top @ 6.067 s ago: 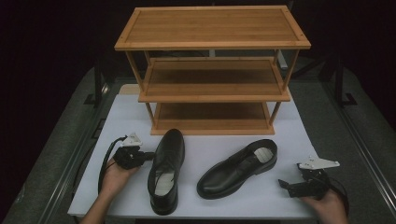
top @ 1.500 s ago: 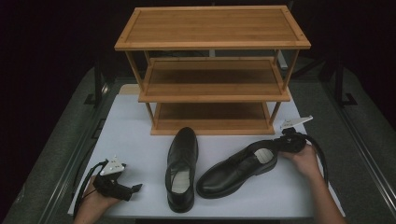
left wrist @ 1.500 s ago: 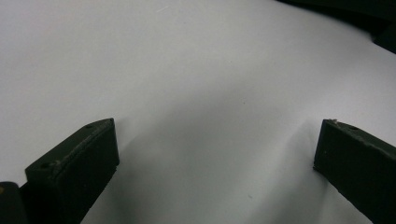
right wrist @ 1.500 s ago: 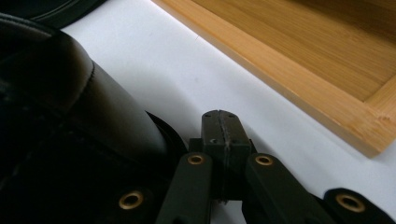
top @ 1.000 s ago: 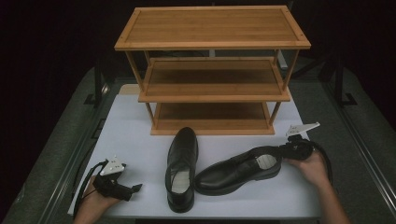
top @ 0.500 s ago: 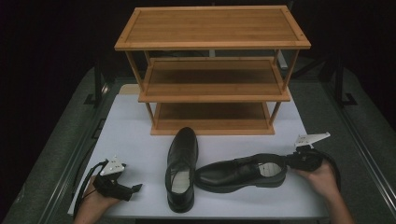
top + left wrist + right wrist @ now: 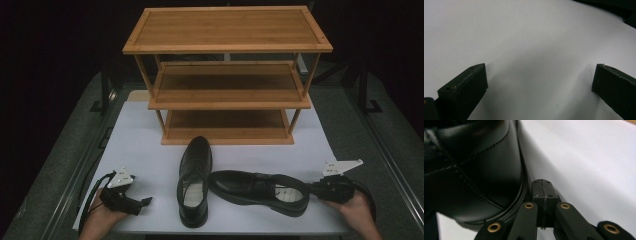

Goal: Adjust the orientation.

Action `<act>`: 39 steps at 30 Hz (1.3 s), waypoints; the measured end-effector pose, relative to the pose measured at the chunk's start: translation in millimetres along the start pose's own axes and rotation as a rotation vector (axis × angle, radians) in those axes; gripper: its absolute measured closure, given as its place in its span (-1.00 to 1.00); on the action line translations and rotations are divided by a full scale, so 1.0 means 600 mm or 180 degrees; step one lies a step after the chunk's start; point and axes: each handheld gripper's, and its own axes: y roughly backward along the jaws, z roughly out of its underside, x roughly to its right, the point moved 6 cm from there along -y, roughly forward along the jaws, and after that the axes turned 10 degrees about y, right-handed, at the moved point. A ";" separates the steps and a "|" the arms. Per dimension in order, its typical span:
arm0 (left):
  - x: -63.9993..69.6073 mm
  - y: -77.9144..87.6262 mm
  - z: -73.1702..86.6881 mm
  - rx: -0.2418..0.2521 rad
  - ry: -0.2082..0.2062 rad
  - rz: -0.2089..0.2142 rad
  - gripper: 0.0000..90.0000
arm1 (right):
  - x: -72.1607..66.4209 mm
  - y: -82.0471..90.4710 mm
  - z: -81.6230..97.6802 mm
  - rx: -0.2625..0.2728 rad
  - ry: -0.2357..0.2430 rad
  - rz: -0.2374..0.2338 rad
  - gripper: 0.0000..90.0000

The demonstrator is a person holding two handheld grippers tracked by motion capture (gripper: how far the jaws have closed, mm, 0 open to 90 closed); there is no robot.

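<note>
Two black leather shoes lie on the white mat (image 7: 135,145). One shoe (image 7: 194,182) points its toe at the rack. The other shoe (image 7: 257,190) lies crosswise, toe to the left and heel to the right. My right gripper (image 7: 312,189) is at that heel, its jaws shut with nothing between them. In the right gripper view the gripper (image 7: 543,187) presses beside the heel's welt (image 7: 474,170). My left gripper (image 7: 145,201) rests at the near left, well clear of the shoes. The left gripper (image 7: 540,82) stands open over bare mat.
A three-tier bamboo shoe rack (image 7: 227,75) stands at the back of the mat, its shelves bare. Dark grey table surface (image 7: 60,165) flanks the mat on both sides. A cable (image 7: 90,195) loops from the left gripper.
The right gripper came toward me along the right side, and the crosswise shoe swung with it, from slanted to lying flat across. The left gripper stayed at the near left.
</note>
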 end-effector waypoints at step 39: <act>0.000 0.000 0.000 -0.0011 -0.0001 0.0002 -1.00 | -0.115 -0.045 -0.048 0.0040 0.0475 -0.0652 1.00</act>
